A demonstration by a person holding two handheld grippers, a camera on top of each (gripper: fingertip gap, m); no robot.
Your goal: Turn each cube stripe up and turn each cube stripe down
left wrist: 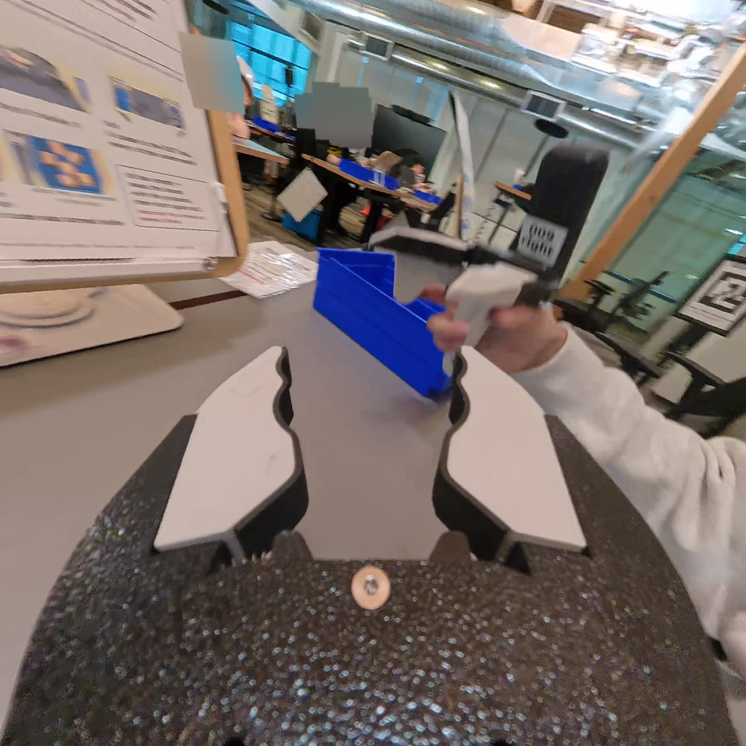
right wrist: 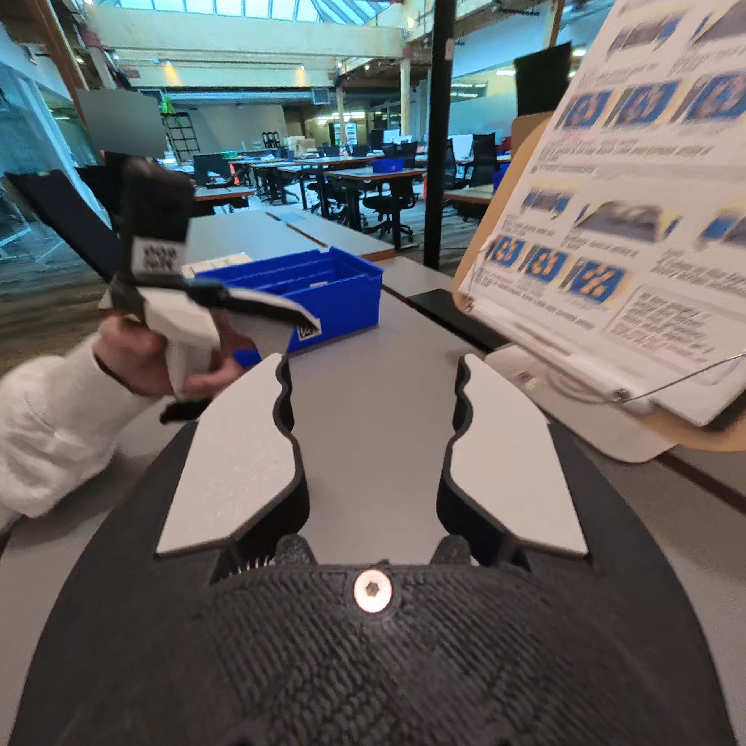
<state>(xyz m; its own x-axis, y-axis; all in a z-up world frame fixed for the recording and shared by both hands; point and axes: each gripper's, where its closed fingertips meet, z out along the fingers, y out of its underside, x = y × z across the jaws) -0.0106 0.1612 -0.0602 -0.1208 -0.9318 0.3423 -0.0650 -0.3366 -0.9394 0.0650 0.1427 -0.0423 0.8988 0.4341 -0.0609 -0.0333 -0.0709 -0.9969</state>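
No cube shows clearly in either view. My left gripper (left wrist: 373,363) is open and empty above the grey table (left wrist: 121,403), with the blue bin (left wrist: 363,306) just beyond its fingertips. My right gripper (right wrist: 373,363) is open and empty, pointing over the table toward the same blue bin (right wrist: 323,290). A small pale object (right wrist: 319,285) lies inside the bin, too small to identify. The right gripper also shows in the left wrist view (left wrist: 464,290), held by a hand in a white sleeve. The left gripper also shows in the right wrist view (right wrist: 202,306), in front of the bin.
A tilted clipboard stand with a printed instruction sheet (left wrist: 101,141) stands at the table's left in the left wrist view and on the right in the right wrist view (right wrist: 625,222). A crumpled plastic sheet (left wrist: 278,266) lies behind the bin. Desks and chairs fill the room beyond.
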